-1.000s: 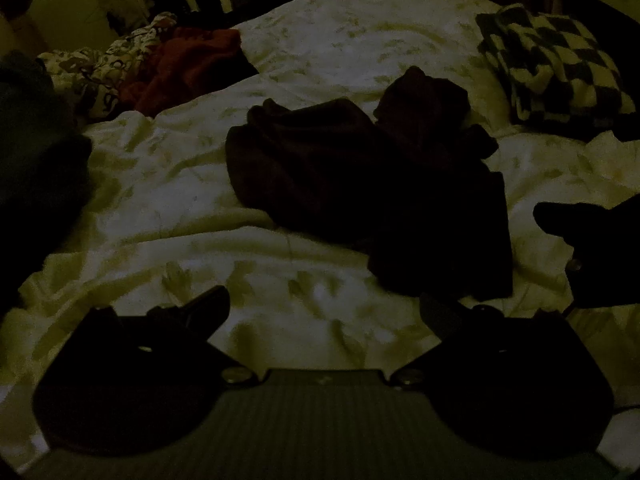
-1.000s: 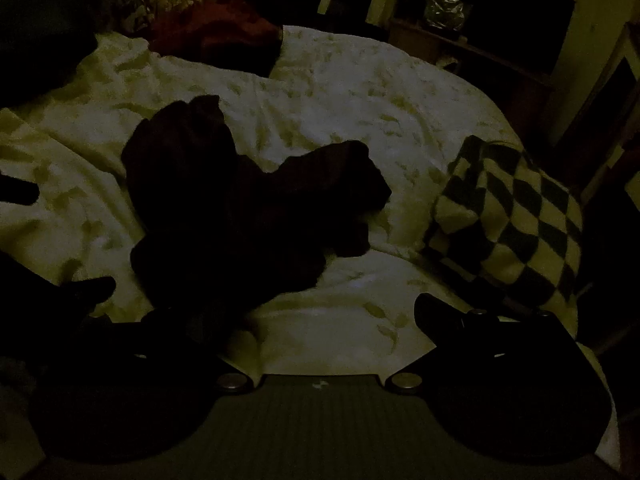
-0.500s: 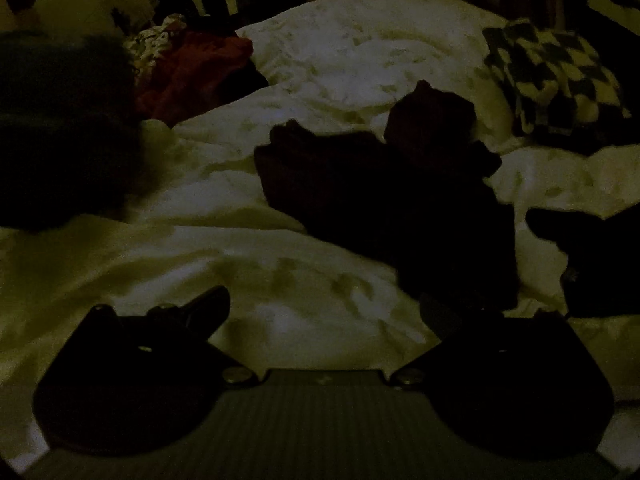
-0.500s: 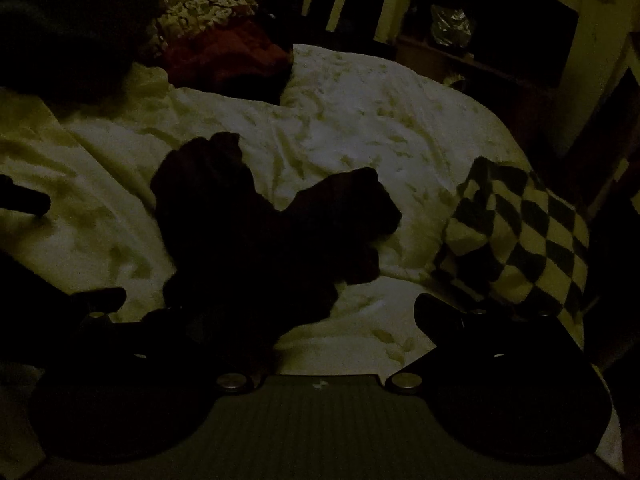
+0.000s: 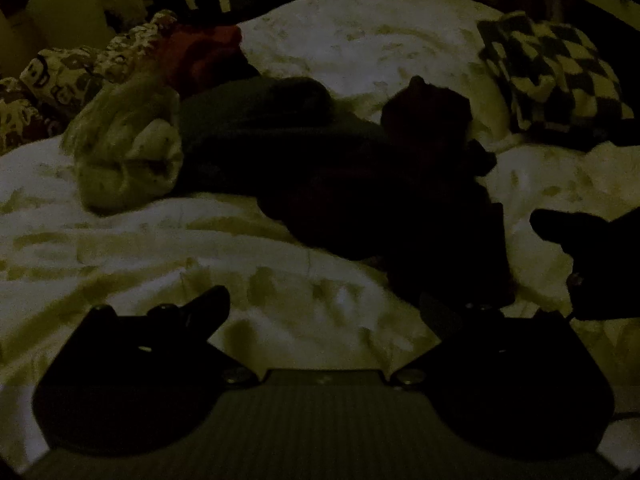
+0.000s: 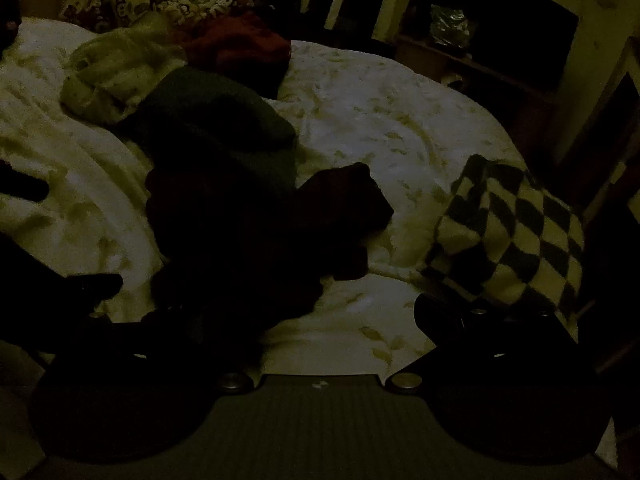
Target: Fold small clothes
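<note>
The dark garment point(image 5: 400, 208) lies crumpled in the middle of the bed point(image 5: 360, 40), one rumpled lobe sticking up toward the far edge, nothing about it squared or flat. In the right wrist view the same dark garment point(image 6: 256, 232) sprawls in a loose heap, a flap reaching out toward the checkered cushion point(image 6: 508, 236). By my reading, no fold is made on it yet: the folding is all still to do.

Just beyond it sits a dark green garment point(image 5: 256, 128), bunched, touching or overlapping the dark one; too dim to say which lies on top. Beside that, a pale yellowish garment point(image 5: 128, 152), blurred, wadded up. Toward the far left corner, a red garment point(image 5: 200, 52) and a patterned fabric point(image 5: 68, 76), both unfolded as far as I can tell. So there's a queue of work, none of it done.

The left gripper point(image 5: 324, 308) hovers over the bedcover near the bed's near edge, fingers spread wide, gripping nothing. The right gripper point(image 6: 268, 312) is spread wide too; its left finger merges with the dark cloth in the gloom, but nothing appears pinched.

Containers: no basket, bin or drawer shows on the bed. A dark shelf unit point(image 6: 492, 40) stands past the far right corner; its contents are too dim to name.
</note>
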Tool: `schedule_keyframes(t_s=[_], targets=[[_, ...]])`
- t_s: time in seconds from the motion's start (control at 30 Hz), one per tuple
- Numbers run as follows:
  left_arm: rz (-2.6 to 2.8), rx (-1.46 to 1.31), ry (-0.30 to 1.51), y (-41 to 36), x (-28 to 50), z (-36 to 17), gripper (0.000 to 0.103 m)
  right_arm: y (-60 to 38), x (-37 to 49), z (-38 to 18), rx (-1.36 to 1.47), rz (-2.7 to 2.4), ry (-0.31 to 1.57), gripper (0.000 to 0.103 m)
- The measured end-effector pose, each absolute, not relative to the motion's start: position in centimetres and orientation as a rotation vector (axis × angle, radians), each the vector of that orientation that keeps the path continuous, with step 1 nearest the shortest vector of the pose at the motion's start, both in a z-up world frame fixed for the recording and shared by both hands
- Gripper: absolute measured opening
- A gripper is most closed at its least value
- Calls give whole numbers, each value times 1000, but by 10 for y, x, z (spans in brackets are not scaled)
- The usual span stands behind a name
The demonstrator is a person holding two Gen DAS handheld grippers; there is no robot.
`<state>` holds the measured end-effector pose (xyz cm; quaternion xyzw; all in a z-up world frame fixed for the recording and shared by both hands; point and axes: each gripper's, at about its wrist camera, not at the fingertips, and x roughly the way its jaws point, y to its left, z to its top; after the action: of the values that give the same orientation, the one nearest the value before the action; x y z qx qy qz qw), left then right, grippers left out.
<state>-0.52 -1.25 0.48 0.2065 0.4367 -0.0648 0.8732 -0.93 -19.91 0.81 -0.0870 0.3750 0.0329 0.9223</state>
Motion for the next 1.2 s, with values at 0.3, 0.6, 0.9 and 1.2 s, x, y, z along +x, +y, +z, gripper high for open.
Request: schedule_keyframes(t_s=[0.3, 0.6, 0.9, 1.2], targets=[[-106, 370, 936, 14, 7, 3, 103, -220, -11, 15, -90, 101, 730, 103], [-150, 358, 927, -1, 2, -4, 103, -221, -11, 7, -44, 129, 719, 103], [-269, 326, 911, -62, -3, -39, 103, -253, -25, -2, -32, -34, 646, 103], [-300, 346, 900, -90, -16, -55, 103, -285, -35, -17, 10, -146, 654, 103]])
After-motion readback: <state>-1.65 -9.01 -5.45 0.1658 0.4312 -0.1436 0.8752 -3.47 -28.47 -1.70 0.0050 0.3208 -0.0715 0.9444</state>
